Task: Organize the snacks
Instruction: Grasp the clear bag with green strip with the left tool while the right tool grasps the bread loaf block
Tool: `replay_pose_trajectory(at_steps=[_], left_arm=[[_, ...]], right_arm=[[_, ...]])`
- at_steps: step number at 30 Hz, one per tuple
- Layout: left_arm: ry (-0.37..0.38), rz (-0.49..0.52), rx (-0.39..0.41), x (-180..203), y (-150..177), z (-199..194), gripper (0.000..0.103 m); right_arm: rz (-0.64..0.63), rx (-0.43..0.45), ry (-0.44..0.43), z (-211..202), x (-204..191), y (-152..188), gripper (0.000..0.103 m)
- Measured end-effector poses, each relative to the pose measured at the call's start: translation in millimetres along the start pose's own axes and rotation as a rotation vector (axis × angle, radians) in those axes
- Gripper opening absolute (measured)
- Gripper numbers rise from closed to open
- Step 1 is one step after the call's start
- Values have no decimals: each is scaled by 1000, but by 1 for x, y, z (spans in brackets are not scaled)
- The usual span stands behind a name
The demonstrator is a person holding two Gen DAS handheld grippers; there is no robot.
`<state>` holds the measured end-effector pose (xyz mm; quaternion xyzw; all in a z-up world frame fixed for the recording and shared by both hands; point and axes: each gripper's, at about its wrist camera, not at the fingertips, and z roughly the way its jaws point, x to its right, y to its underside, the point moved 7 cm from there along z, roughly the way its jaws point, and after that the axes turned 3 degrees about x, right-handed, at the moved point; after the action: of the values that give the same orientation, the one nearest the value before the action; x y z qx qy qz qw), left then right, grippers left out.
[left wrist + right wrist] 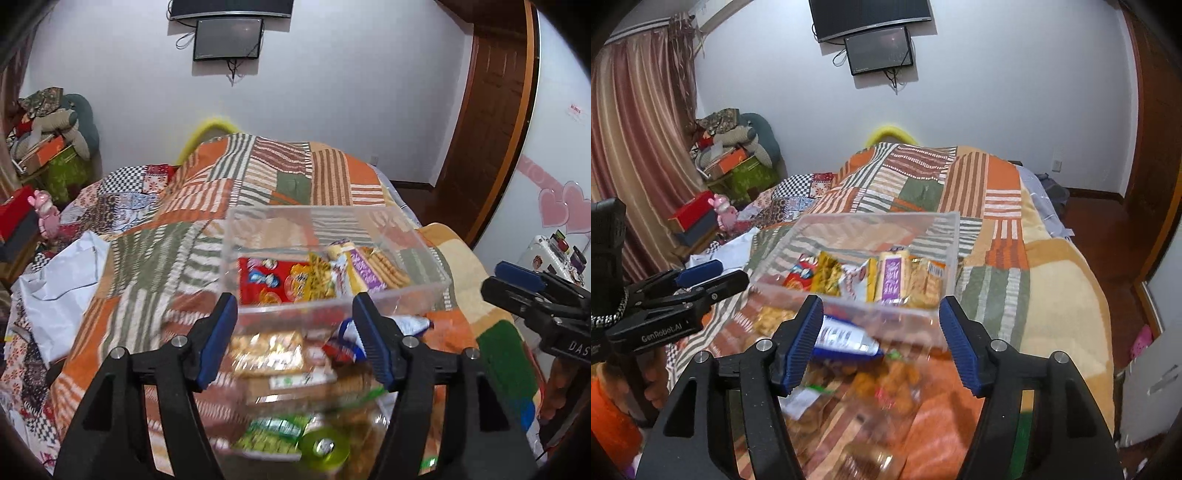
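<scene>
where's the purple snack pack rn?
The purple snack pack stands inside the clear box on the bed, right of centre in both views, between a yellow pack and biscuit packs.

- A bed (993, 229) under a patchwork blanket of orange, green and white stripes fills the room's centre.
- Beyond the bed, on a white wall (997, 92), hang a dark television (871, 14) and a smaller screen (879, 50) just below it.
- Left of the bed, striped pink curtains (639, 147) hang beside a heap of cushions and boxes (735, 147).
- Right of the bed stand a brown wooden door (487, 122) and dark wood floor (1108, 240).
</scene>
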<state>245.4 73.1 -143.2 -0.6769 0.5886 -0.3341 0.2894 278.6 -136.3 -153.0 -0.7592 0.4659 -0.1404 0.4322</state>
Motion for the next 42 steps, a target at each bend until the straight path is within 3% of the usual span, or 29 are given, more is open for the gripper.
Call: replay_pose_trajectory(at_steps=[11, 25, 28, 34, 37, 42], left_arm=[[-26, 57, -24, 6, 50, -40, 85], [77, 81, -120, 54, 94, -24, 86], [90, 94, -145, 62, 100, -16, 86], [108, 117, -175, 80, 110, 2, 84], [109, 132, -187, 86, 114, 13, 74], [85, 166, -183, 94, 119, 26, 72]], right_arm=[[-5, -69, 15, -10, -10, 54, 63], [28, -220, -15, 4, -14, 116, 62], [32, -226, -28, 2, -13, 121, 50], [26, -180, 9, -10, 1, 117, 36], [44, -167, 7, -12, 8, 116, 36], [49, -157, 0, -14, 10, 118, 36]])
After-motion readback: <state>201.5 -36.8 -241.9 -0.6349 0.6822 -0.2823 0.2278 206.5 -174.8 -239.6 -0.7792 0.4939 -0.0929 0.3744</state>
